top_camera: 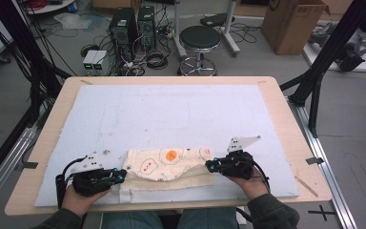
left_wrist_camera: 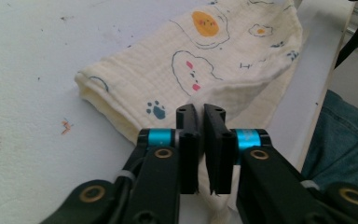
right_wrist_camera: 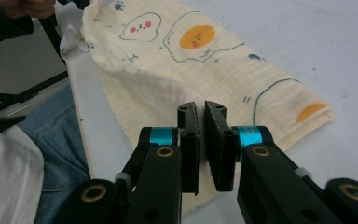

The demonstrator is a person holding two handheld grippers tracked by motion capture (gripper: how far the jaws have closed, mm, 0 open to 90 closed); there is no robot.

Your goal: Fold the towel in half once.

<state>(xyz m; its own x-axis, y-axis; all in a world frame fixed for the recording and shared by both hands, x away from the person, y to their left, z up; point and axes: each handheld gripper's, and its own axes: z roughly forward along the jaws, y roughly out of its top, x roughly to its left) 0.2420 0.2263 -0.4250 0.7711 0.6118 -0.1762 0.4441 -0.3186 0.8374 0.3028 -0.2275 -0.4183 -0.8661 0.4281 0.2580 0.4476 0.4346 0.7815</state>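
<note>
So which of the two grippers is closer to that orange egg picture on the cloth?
The right gripper, though not by much. It pinches the cloth at its right end, with the orange egg print a short way left of it. The left gripper grips the cloth's left end, slightly farther off.

Wooden table (top_camera: 286,109) under white foam mat (top_camera: 171,109), folded printed cloth (top_camera: 171,164) atop.

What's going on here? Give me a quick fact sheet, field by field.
Work: folding a cloth
Cloth: cream, egg and cloud prints, folded, lying near the front edge of the white mat
Left gripper: jaws nearly shut, pinching a cloth edge
Right gripper: jaws nearly shut, pinching a cloth edge
Surface: mat on a wooden table
</note>
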